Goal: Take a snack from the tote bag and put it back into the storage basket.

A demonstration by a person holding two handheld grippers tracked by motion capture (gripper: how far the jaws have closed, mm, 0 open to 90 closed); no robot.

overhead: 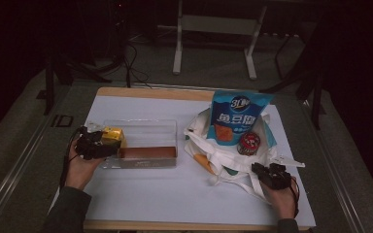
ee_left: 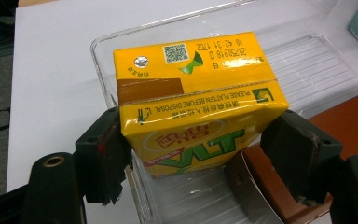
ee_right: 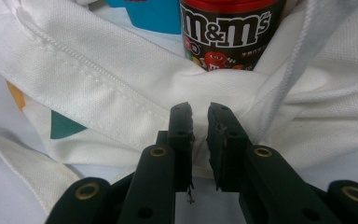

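My left gripper (overhead: 94,145) is shut on a yellow drink carton (overhead: 112,135) at the left end of a clear plastic tray (overhead: 141,125). In the left gripper view the black pads (ee_left: 107,149) press both sides of the yellow carton (ee_left: 196,102), above the tray's wall (ee_left: 100,51). A brown box (overhead: 148,153) lies in the tray's near part. My right gripper (overhead: 267,174) is at the near right edge of a white cloth bag (overhead: 213,158). In the right gripper view its jaws (ee_right: 200,116) stand almost together, pinching the bag's fabric (ee_right: 98,79).
A blue snack pouch (overhead: 235,116) and a red-lidded M&M's can (overhead: 248,143) stick out of the bag. The can (ee_right: 230,32) stands just beyond my right jaws. A white sheet (overhead: 175,194) covers the table. A metal frame (overhead: 213,29) stands behind it.
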